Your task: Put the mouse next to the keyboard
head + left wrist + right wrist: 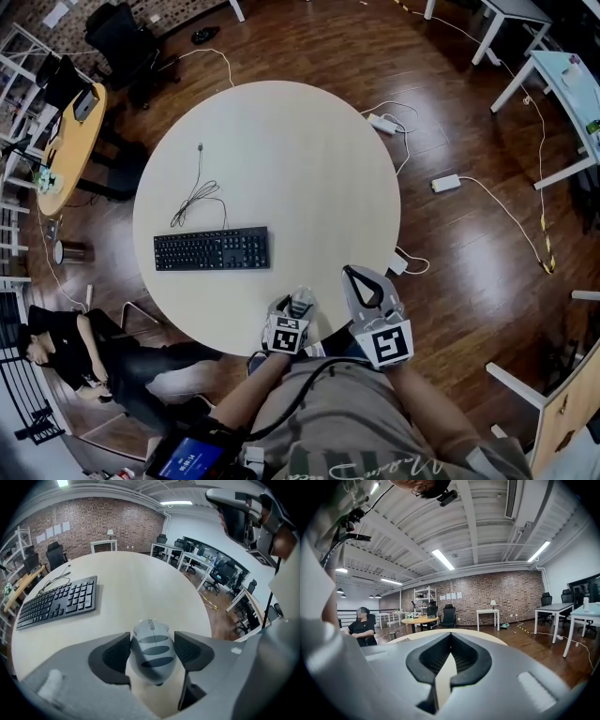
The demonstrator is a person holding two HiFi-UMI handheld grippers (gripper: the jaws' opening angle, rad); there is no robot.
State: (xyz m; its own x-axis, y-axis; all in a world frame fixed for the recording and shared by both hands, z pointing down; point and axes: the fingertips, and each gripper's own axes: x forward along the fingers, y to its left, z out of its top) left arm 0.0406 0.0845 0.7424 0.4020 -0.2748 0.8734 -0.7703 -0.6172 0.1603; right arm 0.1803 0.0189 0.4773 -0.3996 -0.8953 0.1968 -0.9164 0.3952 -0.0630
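Note:
A black keyboard (211, 249) lies on the left part of the round pale table (309, 178), and it shows at the far left in the left gripper view (58, 601). A grey mouse with dark stripes (151, 641) sits between the jaws of my left gripper (152, 652), which is shut on it just over the table's near edge. In the head view the left gripper (298, 305) is at the table's front rim, to the right of the keyboard. Beside it, my right gripper (354, 274) is shut and holds nothing (450, 635).
The keyboard's cable (197, 192) trails across the table behind it. Power strips (445, 183) and cords lie on the wooden floor to the right. A seated person (84, 361) is at the lower left, with a small wooden table (70, 141) and office chairs behind.

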